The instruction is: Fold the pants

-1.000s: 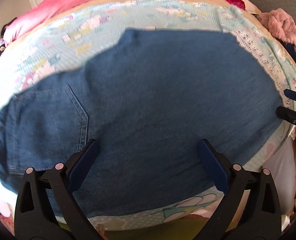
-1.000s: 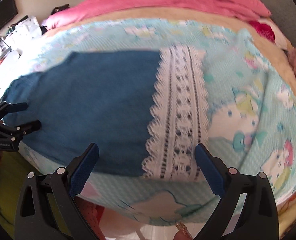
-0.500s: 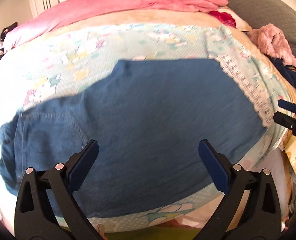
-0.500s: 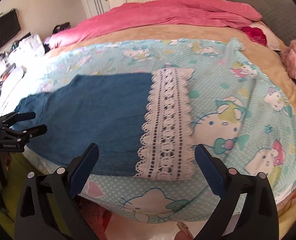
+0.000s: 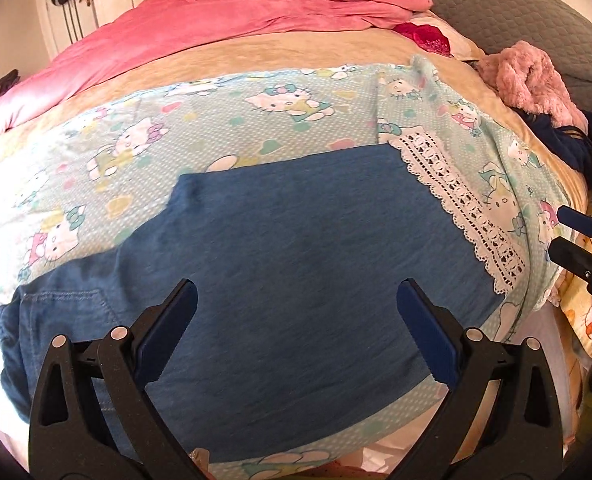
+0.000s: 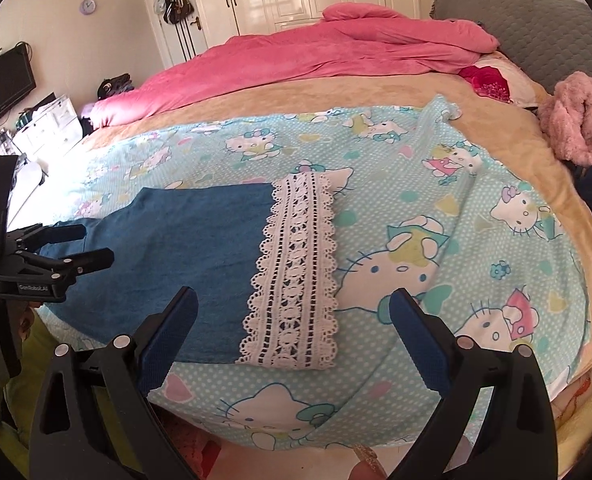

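Both tongs, left gripper (image 5: 296, 336) and right gripper (image 6: 291, 340), hang released; a shallow pinch could bunch the pants (image 5: 296, 280).

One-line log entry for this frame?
left gripper: open, empty | right gripper: open, empty | denim pants: flat on bed, lace hem rightward

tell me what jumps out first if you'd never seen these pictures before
The blue denim pants lie flat across the near part of the bed, on a pale blue cartoon-cat sheet, with a white lace hem band at their right end. Behind them a bright pink blanket is heaped along the far side. Both the left claw and the right claw hang open above the pants, gripping nothing.
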{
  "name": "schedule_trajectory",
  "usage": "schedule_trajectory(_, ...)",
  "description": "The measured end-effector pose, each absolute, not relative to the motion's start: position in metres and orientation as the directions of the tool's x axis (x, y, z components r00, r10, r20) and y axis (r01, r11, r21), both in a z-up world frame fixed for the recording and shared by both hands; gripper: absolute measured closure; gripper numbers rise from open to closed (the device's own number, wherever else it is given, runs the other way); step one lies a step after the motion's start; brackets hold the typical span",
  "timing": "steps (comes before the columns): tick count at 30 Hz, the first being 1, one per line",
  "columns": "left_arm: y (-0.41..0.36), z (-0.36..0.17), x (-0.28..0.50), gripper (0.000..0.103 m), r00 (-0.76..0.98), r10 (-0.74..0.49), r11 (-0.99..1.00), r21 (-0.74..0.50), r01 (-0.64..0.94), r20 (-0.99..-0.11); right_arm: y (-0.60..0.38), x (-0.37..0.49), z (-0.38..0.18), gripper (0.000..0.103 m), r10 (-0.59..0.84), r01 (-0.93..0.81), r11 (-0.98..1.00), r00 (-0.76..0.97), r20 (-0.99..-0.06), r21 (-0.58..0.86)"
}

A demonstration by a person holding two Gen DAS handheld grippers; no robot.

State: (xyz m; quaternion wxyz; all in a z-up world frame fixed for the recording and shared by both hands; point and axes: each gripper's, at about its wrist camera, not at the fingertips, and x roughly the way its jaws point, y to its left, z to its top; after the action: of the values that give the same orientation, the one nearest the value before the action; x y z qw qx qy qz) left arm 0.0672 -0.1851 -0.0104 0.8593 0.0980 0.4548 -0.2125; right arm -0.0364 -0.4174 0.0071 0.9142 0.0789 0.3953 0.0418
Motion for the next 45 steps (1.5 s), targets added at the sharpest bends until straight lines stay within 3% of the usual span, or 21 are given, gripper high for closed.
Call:
schedule_trajectory(20, -0.252, -0.031, 0.101, 0.009, 0.462, -0.286, 0.847, 0.004, 0.532, -0.840, -0.431, -0.030, -0.011, 0.007, 0.169, 0.002, 0.973, 0.674, -0.719, 0.230)
schedule_trajectory(36, -0.259, -0.030, 0.117, 0.009, 0.484, -0.299, 0.824, 0.033, 0.566, -0.823, -0.408, -0.025, -0.031, 0.007, 0.308, -0.062, 0.934, 0.637, -0.707, 0.351)
schedule_trajectory(45, -0.281, -0.029, 0.148, 0.009, 0.449, -0.345, 0.770, 0.025, 0.637, -0.824, -0.416, -0.021, -0.047, 0.007, 0.293, 0.019, 0.922, 0.622, -0.726, 0.388)
